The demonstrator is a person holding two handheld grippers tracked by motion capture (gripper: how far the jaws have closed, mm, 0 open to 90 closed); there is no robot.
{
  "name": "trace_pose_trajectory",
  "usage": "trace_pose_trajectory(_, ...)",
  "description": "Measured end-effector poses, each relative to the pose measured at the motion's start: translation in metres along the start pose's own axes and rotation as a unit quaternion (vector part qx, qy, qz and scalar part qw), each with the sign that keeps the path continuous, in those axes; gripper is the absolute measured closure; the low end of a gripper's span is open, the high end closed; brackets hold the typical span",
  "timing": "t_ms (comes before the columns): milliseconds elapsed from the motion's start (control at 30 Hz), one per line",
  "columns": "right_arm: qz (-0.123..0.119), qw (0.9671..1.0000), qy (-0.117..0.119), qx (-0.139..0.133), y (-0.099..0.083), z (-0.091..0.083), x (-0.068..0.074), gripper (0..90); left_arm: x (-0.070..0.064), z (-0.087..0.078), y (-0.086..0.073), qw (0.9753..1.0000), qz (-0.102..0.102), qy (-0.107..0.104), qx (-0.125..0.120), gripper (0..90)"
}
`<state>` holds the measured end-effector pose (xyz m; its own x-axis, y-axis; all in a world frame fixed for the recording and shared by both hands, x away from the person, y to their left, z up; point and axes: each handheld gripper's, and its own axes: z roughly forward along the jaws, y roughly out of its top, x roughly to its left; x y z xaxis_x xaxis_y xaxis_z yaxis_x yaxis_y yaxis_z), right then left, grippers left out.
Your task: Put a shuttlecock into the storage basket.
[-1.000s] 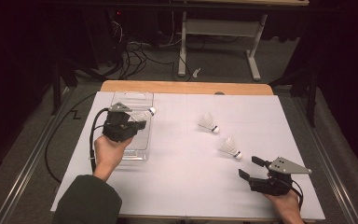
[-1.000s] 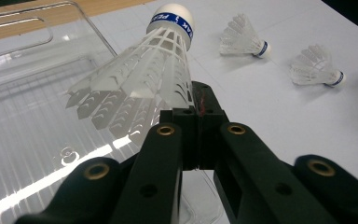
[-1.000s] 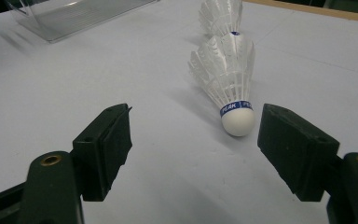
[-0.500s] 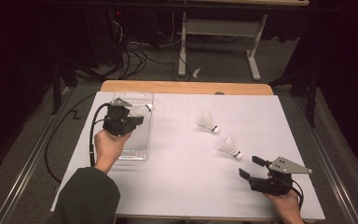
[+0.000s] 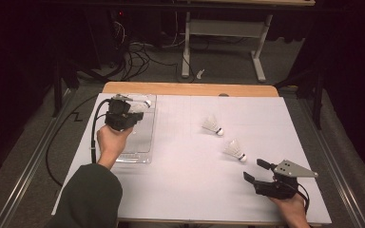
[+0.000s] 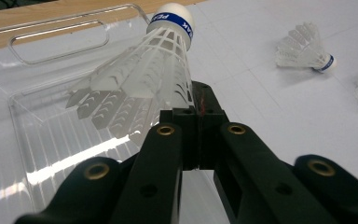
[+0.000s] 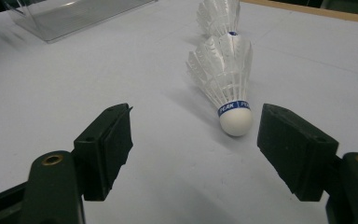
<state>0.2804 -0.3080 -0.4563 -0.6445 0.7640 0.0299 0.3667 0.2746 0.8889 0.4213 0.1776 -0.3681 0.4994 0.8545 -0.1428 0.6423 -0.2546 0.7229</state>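
My left gripper [image 5: 132, 113] is shut on the skirt of a white plastic shuttlecock [image 5: 141, 105], held above the far end of a clear plastic tray [image 5: 142, 151]. In the left gripper view the held shuttlecock [image 6: 144, 79] points its blue-banded cork up and away from the closed jaws of the left gripper [image 6: 198, 109]. Two more shuttlecocks [image 5: 212, 125] [image 5: 234, 150] lie on the white table. My right gripper [image 5: 254, 170] stands open just in front of the nearer shuttlecock [image 7: 226, 74], whose cork faces the right gripper [image 7: 196, 140] without touching it.
The tray's rim and handle slot [image 6: 60, 35] lie near the table's wooden far edge [image 5: 190, 89]. The second loose shuttlecock [image 7: 219, 14] lies right behind the nearer one. A cable trails from the left gripper off the table's left side. Desk legs and cables stand beyond.
The left gripper has carried the shuttlecock a little farther over the tray toward its far end. The right gripper has stayed put, open.
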Motion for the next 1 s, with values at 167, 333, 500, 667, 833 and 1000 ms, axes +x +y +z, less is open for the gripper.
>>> trace_pose_trajectory(167, -0.001, 1.0, -0.001, 0.001, 0.0, 0.0, 0.0, 26.6, 0.002, 0.005, 0.006, 0.9999, 0.0, 0.013, 0.006, 89.8)
trace_pose_trajectory(333, -0.001, 1.0, 0.001, 0.003, 0.0, 0.001, 0.0, 26.6, 0.005, 0.012, 0.013, 0.9994, 0.002, 0.027, 0.021, 89.7)
trace_pose_trajectory(500, -0.001, 1.0, 0.001, 0.003, 0.0, 0.001, 0.0, 26.6, 0.007, 0.021, 0.015, 0.999, -0.005, 0.033, 0.028, 89.7)
trace_pose_trajectory(667, -0.001, 1.0, 0.002, 0.003, 0.0, 0.001, 0.0, 26.6, 0.011, 0.029, 0.016, 0.9987, -0.016, 0.036, 0.033, 89.7)
trace_pose_trajectory(833, -0.001, 1.0, 0.002, 0.003, 0.0, 0.001, 0.0, 26.5, 0.014, 0.037, 0.019, 0.9982, -0.023, 0.04, 0.04, 89.6)
trace_pose_trajectory(1000, -0.001, 1.0, 0.004, 0.004, 0.0, 0.001, 0.0, 26.5, 0.015, 0.044, 0.019, 0.9975, -0.026, 0.044, 0.049, 89.5)
